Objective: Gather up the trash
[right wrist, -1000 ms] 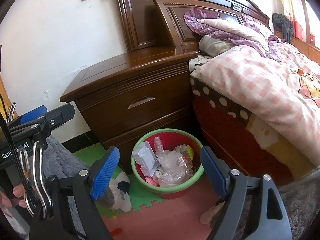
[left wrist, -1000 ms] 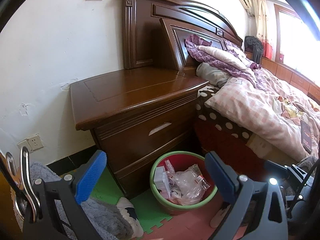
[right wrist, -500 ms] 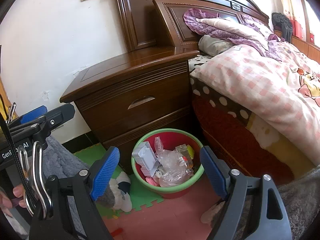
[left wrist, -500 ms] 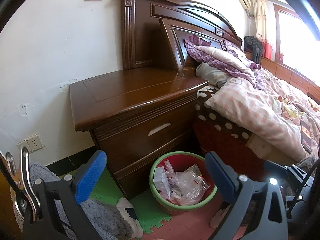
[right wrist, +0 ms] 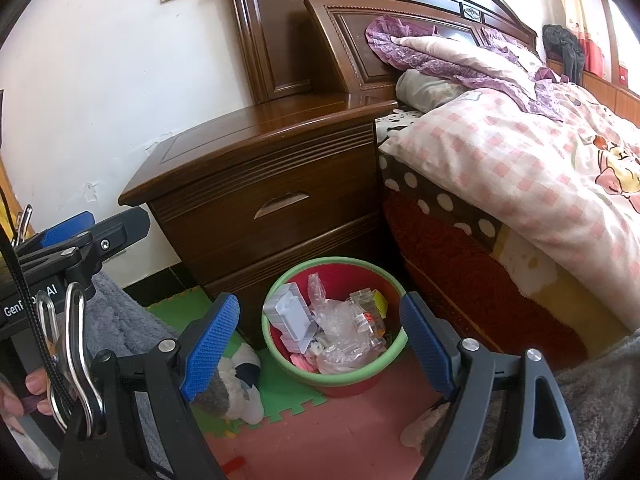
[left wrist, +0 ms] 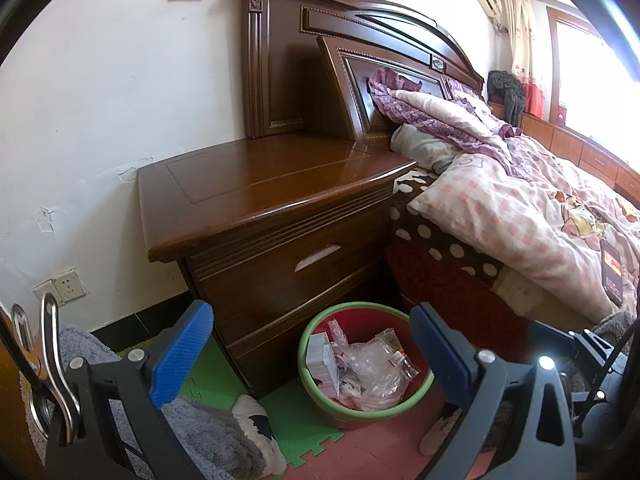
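A red trash bin with a green rim (left wrist: 360, 307) (right wrist: 332, 262) stands on the floor between the nightstand and the bed. Inside lie a crumpled clear plastic bag (left wrist: 372, 372) (right wrist: 344, 324), a white box (left wrist: 320, 360) (right wrist: 290, 316) and small wrappers. My left gripper (left wrist: 310, 320) hovers short of the bin, open, with nothing between its blue pads. My right gripper (right wrist: 320, 308) is also open and empty, framing the bin from above. In the right wrist view the left gripper (right wrist: 80, 232) shows at the left edge.
A dark wooden nightstand (left wrist: 280, 184) (right wrist: 260, 132) stands behind the bin, its top bare. The bed with a pink checked quilt (left wrist: 520, 208) fills the right. A white and dark slipper (right wrist: 236, 372) and a grey rug (left wrist: 200, 432) lie left of the bin on foam mats.
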Available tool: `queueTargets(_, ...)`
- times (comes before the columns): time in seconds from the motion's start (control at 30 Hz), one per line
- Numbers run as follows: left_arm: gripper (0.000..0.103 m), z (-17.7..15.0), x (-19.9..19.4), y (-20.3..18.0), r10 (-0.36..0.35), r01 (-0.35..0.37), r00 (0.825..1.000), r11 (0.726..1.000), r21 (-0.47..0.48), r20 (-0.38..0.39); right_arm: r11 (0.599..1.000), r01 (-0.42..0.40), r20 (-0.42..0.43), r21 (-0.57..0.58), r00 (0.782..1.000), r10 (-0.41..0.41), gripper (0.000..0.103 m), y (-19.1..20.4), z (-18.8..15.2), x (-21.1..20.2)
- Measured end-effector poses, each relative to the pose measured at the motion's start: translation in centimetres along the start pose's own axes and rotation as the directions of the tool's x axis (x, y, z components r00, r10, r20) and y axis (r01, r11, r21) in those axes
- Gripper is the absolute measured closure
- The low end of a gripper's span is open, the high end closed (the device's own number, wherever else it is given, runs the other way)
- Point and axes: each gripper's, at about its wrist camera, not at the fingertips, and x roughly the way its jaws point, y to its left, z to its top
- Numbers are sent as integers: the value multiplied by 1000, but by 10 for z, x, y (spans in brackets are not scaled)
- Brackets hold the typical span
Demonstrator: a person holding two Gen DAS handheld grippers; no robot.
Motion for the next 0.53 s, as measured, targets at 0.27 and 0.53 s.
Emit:
queueTargets(0.27, 2, 0, 0, -1, -1, 1, 1000, 1000, 2, -1, 1000, 1, -3, 2, 1000, -1, 19, -1, 0, 1)
queueTargets(0.53, 2, -1, 2, -2, -4, 4, 1000, 1000, 4, -6, 1000, 7, -6, 14, 1000, -7, 19, -1, -2, 2)
